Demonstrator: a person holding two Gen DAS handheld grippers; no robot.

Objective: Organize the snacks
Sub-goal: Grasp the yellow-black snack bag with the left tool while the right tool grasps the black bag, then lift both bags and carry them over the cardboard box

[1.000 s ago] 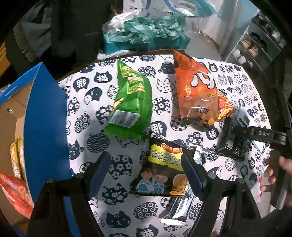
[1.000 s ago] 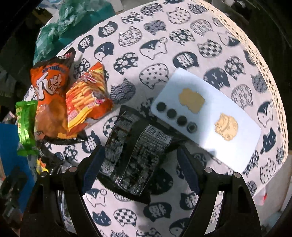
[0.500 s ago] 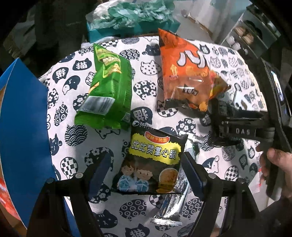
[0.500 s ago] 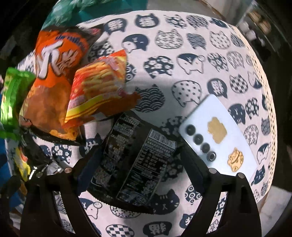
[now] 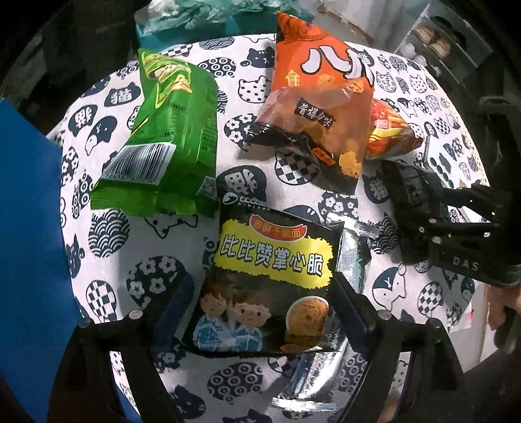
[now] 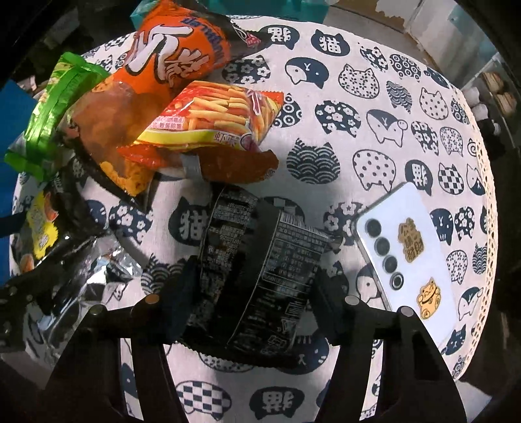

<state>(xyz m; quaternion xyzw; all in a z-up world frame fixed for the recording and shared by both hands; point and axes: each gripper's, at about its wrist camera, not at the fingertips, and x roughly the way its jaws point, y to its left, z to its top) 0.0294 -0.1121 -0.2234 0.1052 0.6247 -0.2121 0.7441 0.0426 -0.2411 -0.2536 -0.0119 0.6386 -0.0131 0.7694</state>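
Several snack bags lie on a cat-print tablecloth [image 5: 107, 234]. My left gripper [image 5: 260, 302] is open, its fingers on either side of a black noodle snack bag with a yellow label [image 5: 267, 286], which lies on a silver packet [image 5: 348, 260]. A green bag [image 5: 169, 143] and an orange bag [image 5: 319, 97] lie beyond. My right gripper [image 6: 250, 289] is open around a black bag lying back side up [image 6: 257, 270]. A red fries bag [image 6: 215, 127] leans on the orange bag [image 6: 169, 65]. The right gripper also shows in the left wrist view [image 5: 420, 211].
A blue box wall [image 5: 29, 244] stands at the table's left. A white phone [image 6: 407, 263] lies face down right of my right gripper, near the table's edge. A teal box with crumpled plastic [image 5: 211, 16] sits behind the table.
Both grippers have moved forward and lower over their black bags, which now lie between the fingers. The jaws stay open. The blue box has slid toward the left edge of the view.
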